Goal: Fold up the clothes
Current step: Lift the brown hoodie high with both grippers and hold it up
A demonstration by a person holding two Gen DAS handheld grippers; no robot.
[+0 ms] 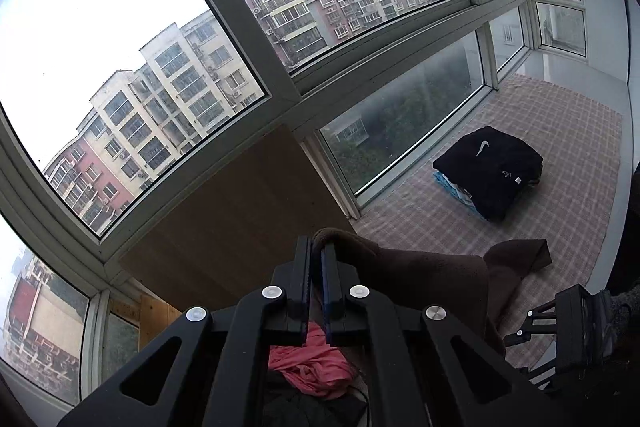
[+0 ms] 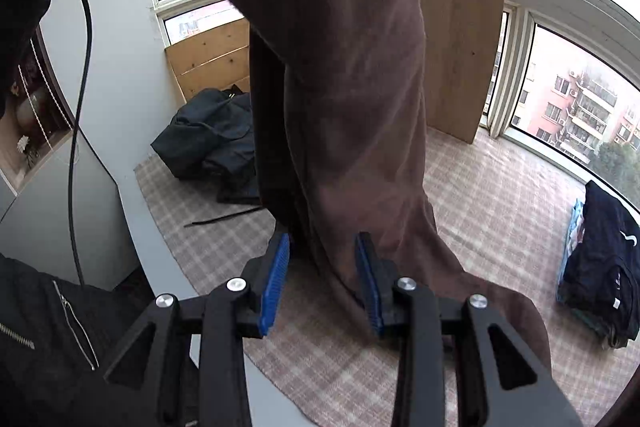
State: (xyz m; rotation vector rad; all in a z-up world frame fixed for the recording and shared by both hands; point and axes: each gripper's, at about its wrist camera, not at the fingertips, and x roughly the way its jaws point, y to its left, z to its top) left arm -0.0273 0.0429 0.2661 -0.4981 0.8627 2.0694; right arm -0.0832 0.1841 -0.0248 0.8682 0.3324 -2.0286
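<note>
Brown garment held up by the left gripper, right gripper's jaws apart beside its lower part

The left gripper has its jaws pinched narrow on a top fold of the brown garment, which hangs down to the checked cloth. The right gripper has its jaws partly apart, the hanging fabric between them and touching the right pad only. A folded black stack lies at two o'clock in the left wrist view; a pink garment lies under that gripper
</note>
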